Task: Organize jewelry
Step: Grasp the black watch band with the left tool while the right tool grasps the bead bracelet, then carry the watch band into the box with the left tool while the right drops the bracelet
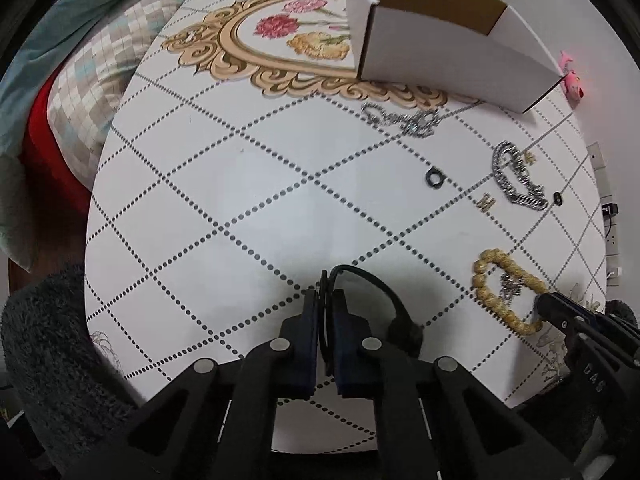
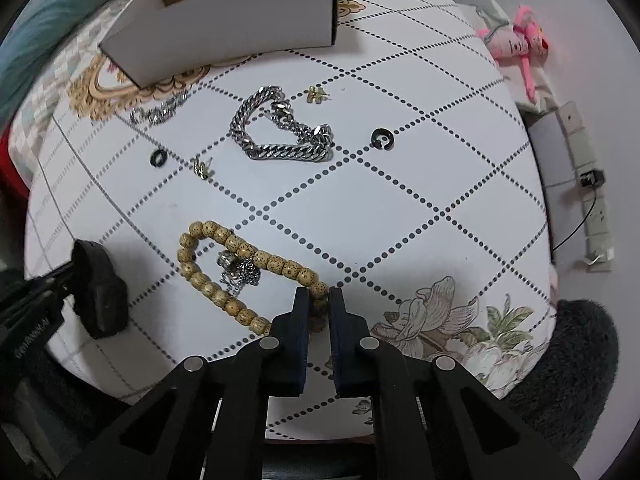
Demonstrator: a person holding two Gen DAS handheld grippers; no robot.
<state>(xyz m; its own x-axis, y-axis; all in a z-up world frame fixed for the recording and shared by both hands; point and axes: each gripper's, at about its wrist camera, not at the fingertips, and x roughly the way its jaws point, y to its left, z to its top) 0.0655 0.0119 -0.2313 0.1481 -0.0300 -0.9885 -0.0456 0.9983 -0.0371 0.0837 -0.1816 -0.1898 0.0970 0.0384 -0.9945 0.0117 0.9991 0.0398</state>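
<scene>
Right tool [image 2: 319, 296] clenches the wooden bead bracelet [image 2: 224, 268]; left tool [image 1: 325, 294] grips a black ring [image 1: 326, 320]; the steel chain bracelet [image 2: 276, 128] lies beyond, near the cardboard box [image 2: 240, 20].

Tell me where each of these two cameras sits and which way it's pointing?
Left wrist view: rides on the left tool, looking forward across the table toward the cardboard box; its own two fingers show, closed on a thin black loop.
Right wrist view: rides on the right tool, looking the same way; its fingers pinch the wooden bead bracelet.
Shared: both see the box, the silver chain bracelet, the bead bracelet, and each other's tool.
</scene>
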